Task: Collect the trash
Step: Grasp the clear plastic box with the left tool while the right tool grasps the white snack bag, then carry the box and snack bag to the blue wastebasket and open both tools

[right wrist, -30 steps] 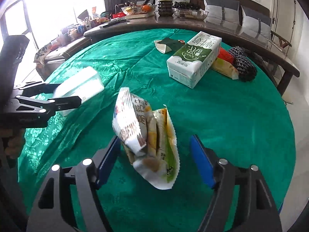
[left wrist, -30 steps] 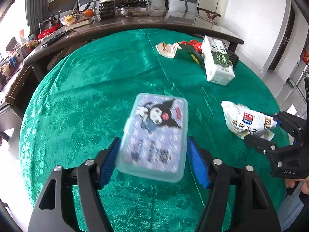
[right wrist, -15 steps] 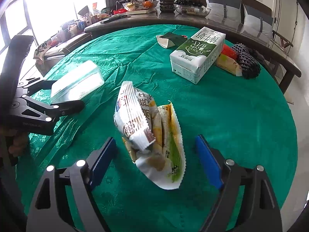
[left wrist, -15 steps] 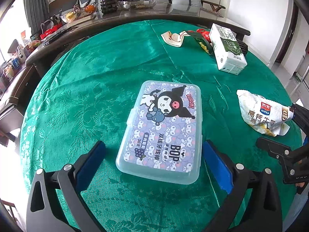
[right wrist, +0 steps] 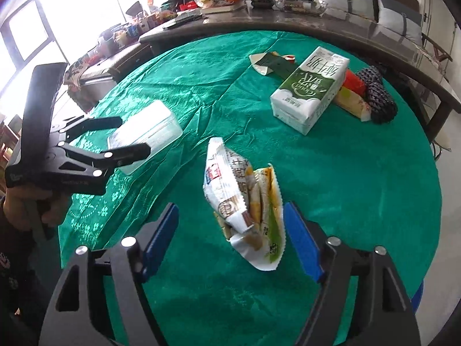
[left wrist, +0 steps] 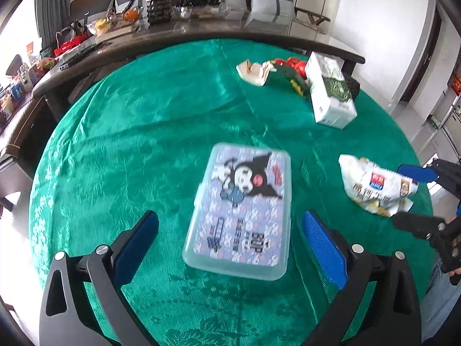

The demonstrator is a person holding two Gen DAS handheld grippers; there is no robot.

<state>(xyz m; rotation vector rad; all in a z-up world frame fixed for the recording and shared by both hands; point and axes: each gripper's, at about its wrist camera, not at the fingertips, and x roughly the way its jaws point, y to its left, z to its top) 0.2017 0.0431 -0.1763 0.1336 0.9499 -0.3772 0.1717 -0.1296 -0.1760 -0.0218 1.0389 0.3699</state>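
Observation:
A clear plastic box point(left wrist: 236, 210) with a cartoon label lies flat on the green tablecloth point(left wrist: 129, 144). My left gripper point(left wrist: 229, 243) stands wide open around its near end, both blue pads clear of it. In the right wrist view the box point(right wrist: 155, 124) sits between the left gripper's point(right wrist: 135, 135) black fingers. A crumpled white and yellow snack bag point(right wrist: 242, 201) lies between the pads of my right gripper point(right wrist: 232, 239), whose jaws are closing. A gap remains on its left side. The same bag point(left wrist: 374, 184) and right gripper point(left wrist: 409, 199) appear at the right of the left wrist view.
A green and white milk carton point(right wrist: 311, 92) lies further back, with a flattened paper wrapper point(right wrist: 268, 63), red and yellow wrappers point(right wrist: 351, 92) and a black knitted thing point(right wrist: 377, 98) around it. A long dark counter point(left wrist: 201, 39) curves behind the table. A hand point(right wrist: 17, 201) holds the left gripper.
The left gripper let go of the plastic box and opened wide; the box went from raised between the pads to lying on the cloth. The right jaws widened, then narrowed around the snack bag.

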